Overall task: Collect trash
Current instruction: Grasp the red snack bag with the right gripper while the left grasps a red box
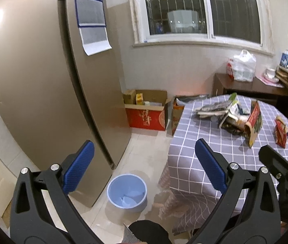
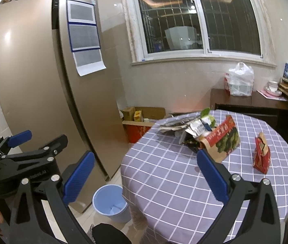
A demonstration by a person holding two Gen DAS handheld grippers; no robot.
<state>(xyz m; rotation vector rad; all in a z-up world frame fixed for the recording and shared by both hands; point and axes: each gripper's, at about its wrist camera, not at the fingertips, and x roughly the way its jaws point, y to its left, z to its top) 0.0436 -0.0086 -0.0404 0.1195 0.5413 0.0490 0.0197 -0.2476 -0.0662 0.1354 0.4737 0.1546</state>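
- The left gripper (image 1: 144,162) is hanging wide open and empty above the floor, over the blue bin (image 1: 127,192).
- The right gripper (image 2: 146,171) is gaping open too, holding nothing, over the checked tablecloth's (image 2: 174,183) edge.
- The trash pile (image 2: 192,130) is lying on the table's far side, a red packet (image 2: 262,153) standing apart to its right.
- The bin is sitting on the floor between fridge (image 1: 42,81) and table.
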